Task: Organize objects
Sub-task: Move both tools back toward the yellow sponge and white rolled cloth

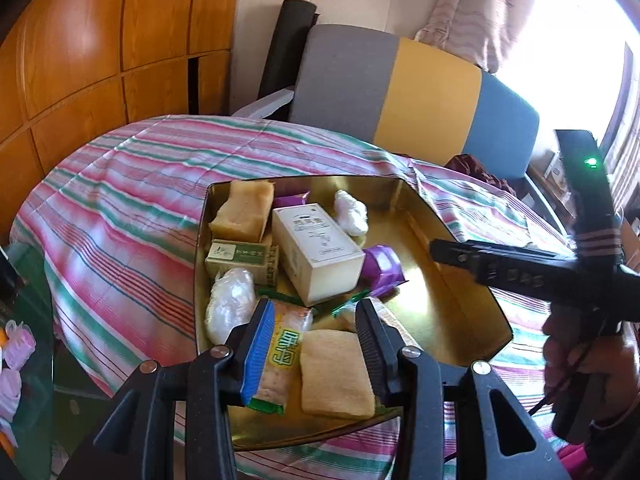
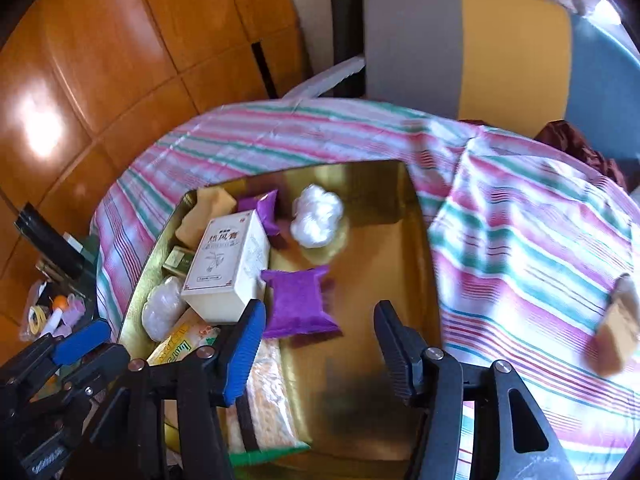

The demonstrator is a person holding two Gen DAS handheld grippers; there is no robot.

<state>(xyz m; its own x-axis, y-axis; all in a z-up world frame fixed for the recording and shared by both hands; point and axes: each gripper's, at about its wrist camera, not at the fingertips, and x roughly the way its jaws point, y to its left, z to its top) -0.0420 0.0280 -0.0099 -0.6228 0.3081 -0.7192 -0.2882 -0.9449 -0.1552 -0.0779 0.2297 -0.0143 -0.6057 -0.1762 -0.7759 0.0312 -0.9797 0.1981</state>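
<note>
striped bedcover [image 1: 132,184], gold tray [image 1: 452,300], tan block [image 2: 618,332]

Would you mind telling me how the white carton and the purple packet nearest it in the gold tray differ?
The white carton is a rigid rectangular box with dark printed characters and a line drawing; the purple packet is a soft, pillow-like foil pouch with crimped ends and no print that can be read. The carton is clearly the larger. It lies propped on other items, while the packet rests flat on the tray's floor. Both sit inside the gold tray, side by side.
</note>
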